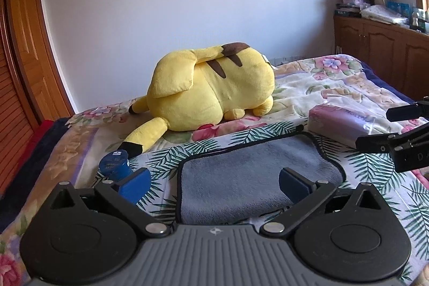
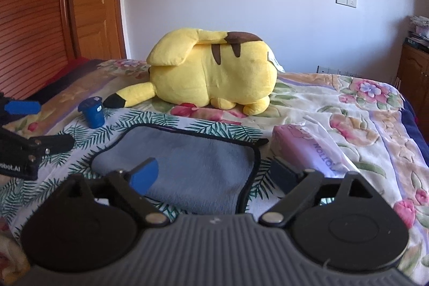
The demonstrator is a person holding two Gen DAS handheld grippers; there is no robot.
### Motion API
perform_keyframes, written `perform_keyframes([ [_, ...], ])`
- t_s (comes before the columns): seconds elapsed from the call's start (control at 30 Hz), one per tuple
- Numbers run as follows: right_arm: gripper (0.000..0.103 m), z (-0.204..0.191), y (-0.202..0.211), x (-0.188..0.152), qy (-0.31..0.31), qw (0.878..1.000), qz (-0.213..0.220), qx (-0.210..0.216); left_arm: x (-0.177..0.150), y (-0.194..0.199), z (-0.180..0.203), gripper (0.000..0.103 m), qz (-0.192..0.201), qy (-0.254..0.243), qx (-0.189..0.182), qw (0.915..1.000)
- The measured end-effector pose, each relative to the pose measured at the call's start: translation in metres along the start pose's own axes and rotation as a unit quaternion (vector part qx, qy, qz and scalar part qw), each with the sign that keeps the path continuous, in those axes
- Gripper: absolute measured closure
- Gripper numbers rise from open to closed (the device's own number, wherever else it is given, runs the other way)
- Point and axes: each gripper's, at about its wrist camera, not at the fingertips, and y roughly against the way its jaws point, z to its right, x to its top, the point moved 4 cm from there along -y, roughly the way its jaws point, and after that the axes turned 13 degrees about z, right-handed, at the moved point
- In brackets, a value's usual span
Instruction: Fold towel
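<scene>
A grey towel with dark trim lies flat on a palm-leaf cloth on the bed; it also shows in the right wrist view. My left gripper is open and empty, its blue pads just above the towel's near left part. My right gripper is open and empty over the towel's near right edge. The right gripper also shows at the right of the left wrist view, and the left gripper at the left of the right wrist view.
A big yellow plush lies behind the towel. A blue cap-like cylinder stands left of the towel. A pink tissue pack lies right of it. Wooden wardrobe on the left, cabinets at the right.
</scene>
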Motion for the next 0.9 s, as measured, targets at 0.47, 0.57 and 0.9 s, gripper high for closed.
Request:
perform_keyframes([
  [0.47,0.0,0.002,0.036,-0.007,-0.016,1.0,0.009,-0.018,-0.002,0.043,0.005,0.0,-0.003,0.029,-0.005,0.9996],
  [0.57,0.0,0.003,0.046,-0.006,-0.023,0.999,0.009,-0.021,-0.001,0.054,0.004,0.0,-0.005,0.036,-0.001,0.9993],
  [0.9,0.0,-0.001,0.082,0.009,-0.025,0.999,0.026,-0.034,0.013,0.099,-0.001,0.0,0.007,0.037,0.014,0.9992],
])
